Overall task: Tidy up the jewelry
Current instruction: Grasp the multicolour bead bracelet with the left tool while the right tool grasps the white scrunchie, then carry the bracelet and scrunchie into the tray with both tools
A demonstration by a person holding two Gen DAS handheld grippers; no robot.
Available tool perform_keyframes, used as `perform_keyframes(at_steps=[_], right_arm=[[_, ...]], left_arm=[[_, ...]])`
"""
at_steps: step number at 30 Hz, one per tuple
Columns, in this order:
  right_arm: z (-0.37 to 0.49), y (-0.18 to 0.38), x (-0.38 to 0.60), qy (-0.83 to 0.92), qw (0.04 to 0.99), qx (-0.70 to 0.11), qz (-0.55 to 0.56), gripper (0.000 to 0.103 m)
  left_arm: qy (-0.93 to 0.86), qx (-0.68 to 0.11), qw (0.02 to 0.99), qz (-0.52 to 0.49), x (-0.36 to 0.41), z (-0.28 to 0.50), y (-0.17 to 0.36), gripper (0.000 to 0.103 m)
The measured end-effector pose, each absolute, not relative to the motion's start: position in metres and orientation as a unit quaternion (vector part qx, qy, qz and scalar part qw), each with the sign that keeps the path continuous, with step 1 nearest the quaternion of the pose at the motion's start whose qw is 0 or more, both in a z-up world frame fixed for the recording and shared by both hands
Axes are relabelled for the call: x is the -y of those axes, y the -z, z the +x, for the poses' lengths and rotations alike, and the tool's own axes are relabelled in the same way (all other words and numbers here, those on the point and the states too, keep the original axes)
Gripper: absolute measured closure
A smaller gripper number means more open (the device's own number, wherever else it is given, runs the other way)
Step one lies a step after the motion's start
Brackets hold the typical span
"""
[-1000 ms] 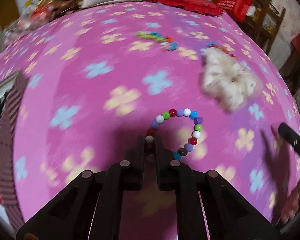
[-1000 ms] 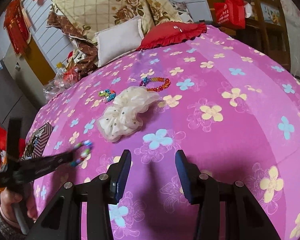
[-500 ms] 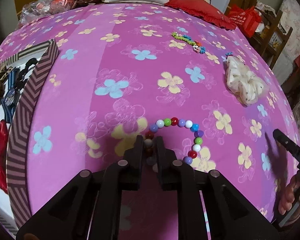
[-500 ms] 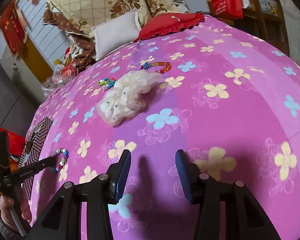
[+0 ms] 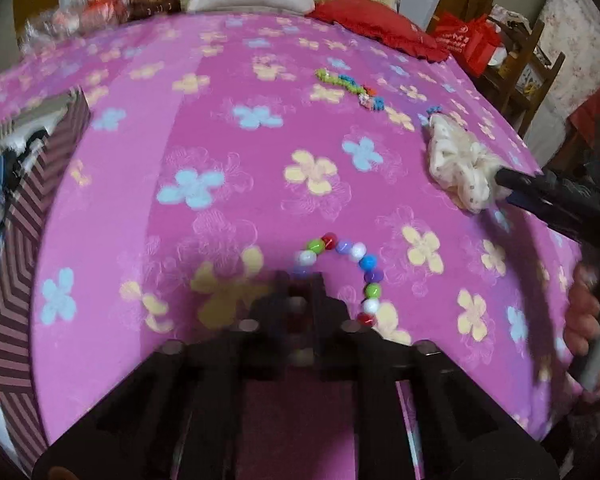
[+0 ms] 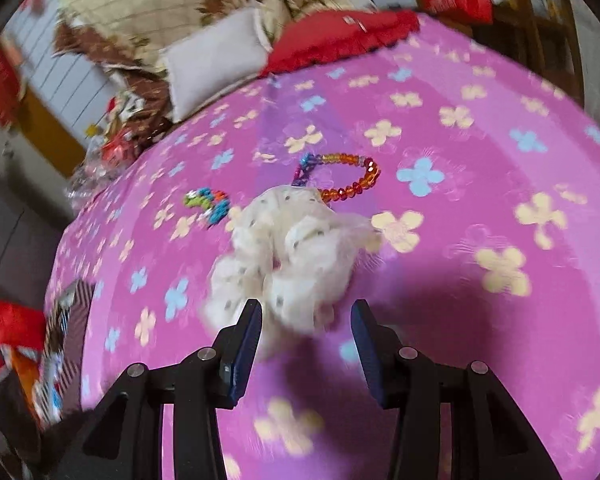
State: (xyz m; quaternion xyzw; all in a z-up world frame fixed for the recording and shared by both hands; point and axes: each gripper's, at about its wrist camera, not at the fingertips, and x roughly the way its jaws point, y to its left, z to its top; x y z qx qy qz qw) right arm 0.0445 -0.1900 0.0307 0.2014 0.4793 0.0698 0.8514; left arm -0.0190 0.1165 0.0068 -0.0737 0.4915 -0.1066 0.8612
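Blurring left gripper over bracelet

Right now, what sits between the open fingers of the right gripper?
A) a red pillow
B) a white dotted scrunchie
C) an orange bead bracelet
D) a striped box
B: in the right wrist view the white dotted scrunchie lies between the spread fingers of the right gripper, not yet squeezed.
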Motion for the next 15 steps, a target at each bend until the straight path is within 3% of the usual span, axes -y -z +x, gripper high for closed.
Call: perform_keyframes(at_steps=[2,4,6,15], right_arm=[[0.055,-0.024,0.188,-0.063,0.846,-0.483,0.214,0.059],[0.061,-0.024,0.181,-0.054,0.850,-0.484,0.202,0.080],[0.062,-0.026,0.176,-0.055,0.848,-0.490,0.197,0.088],[0.014,-0.105,0.115,-0.073,0.895,-0.435,0.073,0.089]], left_arm=[[0.116,-0.496,0.856,-0.094,-0.126,-0.021,-0.008,0.095],[0.118,-0.485,0.860,-0.101,-0.133,-0.026,-0.015,0.095],[0.127,-0.472,0.864,-0.120,-0.143,-0.031,-0.025,0.095],[0.133,-0.390,0.894,-0.176,-0.206,-0.066,-0.082,0.095]])
